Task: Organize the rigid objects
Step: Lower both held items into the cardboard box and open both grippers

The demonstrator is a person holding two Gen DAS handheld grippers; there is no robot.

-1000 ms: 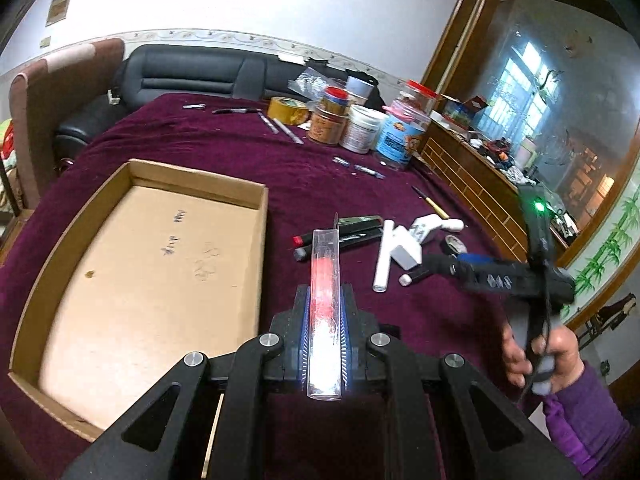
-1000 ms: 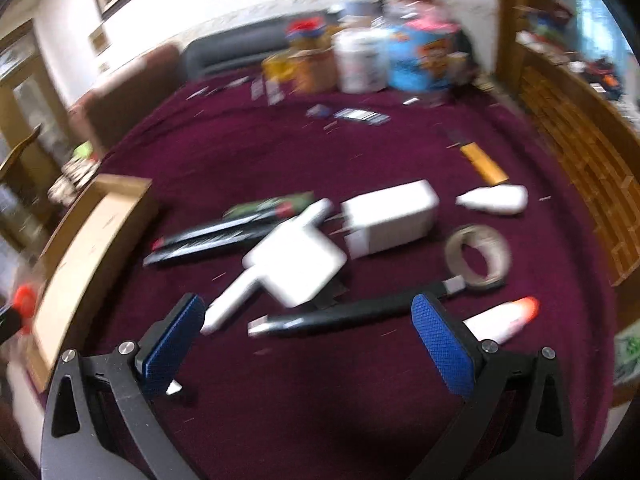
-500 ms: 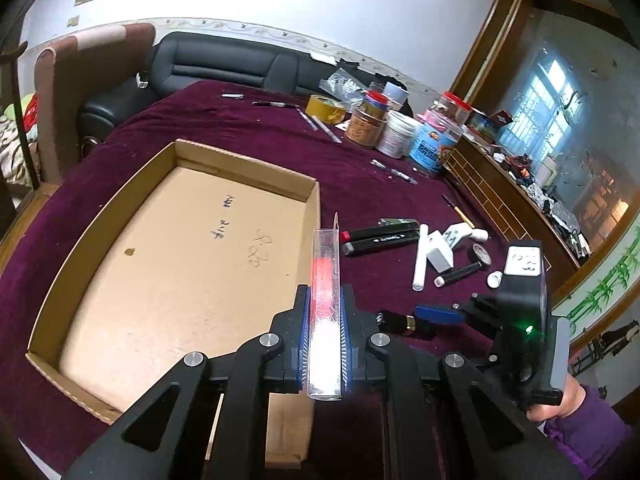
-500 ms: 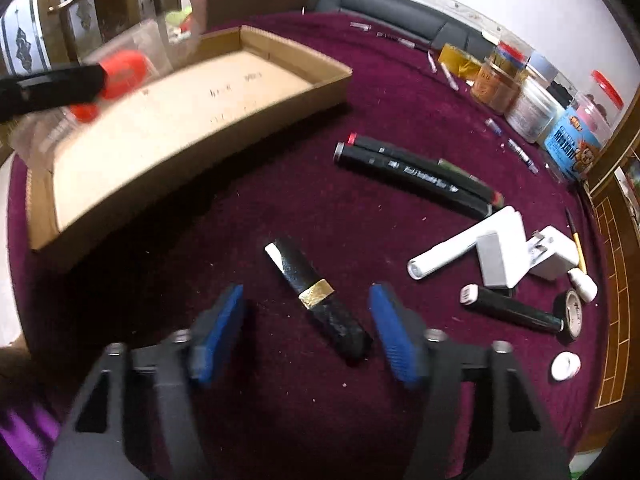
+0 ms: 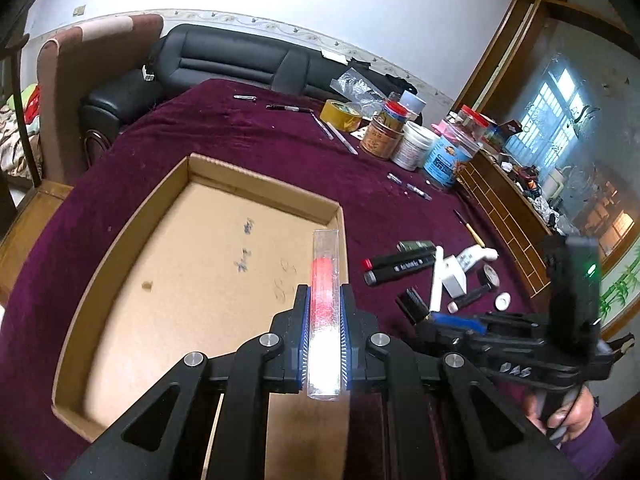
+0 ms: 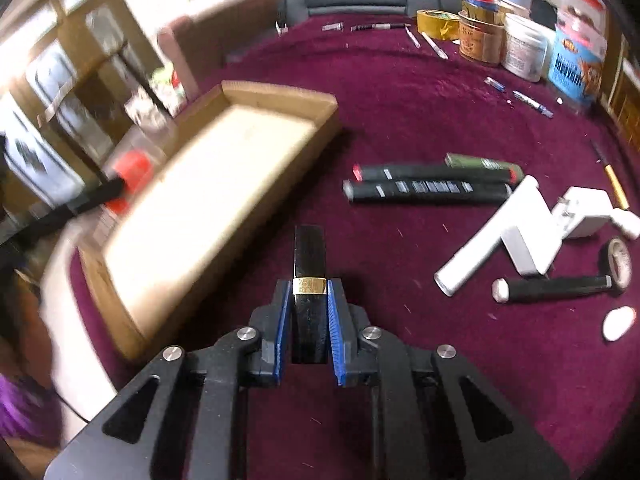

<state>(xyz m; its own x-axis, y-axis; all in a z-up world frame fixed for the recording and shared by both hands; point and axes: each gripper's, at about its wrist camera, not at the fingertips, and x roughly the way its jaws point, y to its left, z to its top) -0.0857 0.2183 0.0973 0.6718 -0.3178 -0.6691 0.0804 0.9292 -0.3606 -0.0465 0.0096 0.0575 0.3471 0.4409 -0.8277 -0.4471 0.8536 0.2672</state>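
Observation:
My left gripper (image 5: pixel 325 294) is shut on a clear tube (image 5: pixel 326 252) with a red and white filling, held above the near right edge of the open cardboard box (image 5: pixel 260 184). My right gripper (image 6: pixel 309 285) points down at the purple cloth to the right of the box (image 6: pixel 280 94). Its jaws are closing, and the blue pads lie against a black tube with a gold band (image 6: pixel 309 252). In the left wrist view that right gripper (image 5: pixel 440 316) sits low at the right with the black tube (image 5: pixel 414 304) at its tip, and a hand in a purple sleeve grips its handle.
Right of the black tube lie two black markers (image 6: pixel 424 190), a white stick and blocks (image 6: pixel 492 236), a black pen (image 6: pixel 556 289), a small tape roll (image 6: pixel 618 260) and a white cap (image 6: pixel 619 322). Jars and tubs (image 6: pixel 524 52) stand at the far edge, before a black sofa.
My right gripper swung left from the white items to the black tube and closed around it. My left gripper carried the clear tube leftward, nearer the box.

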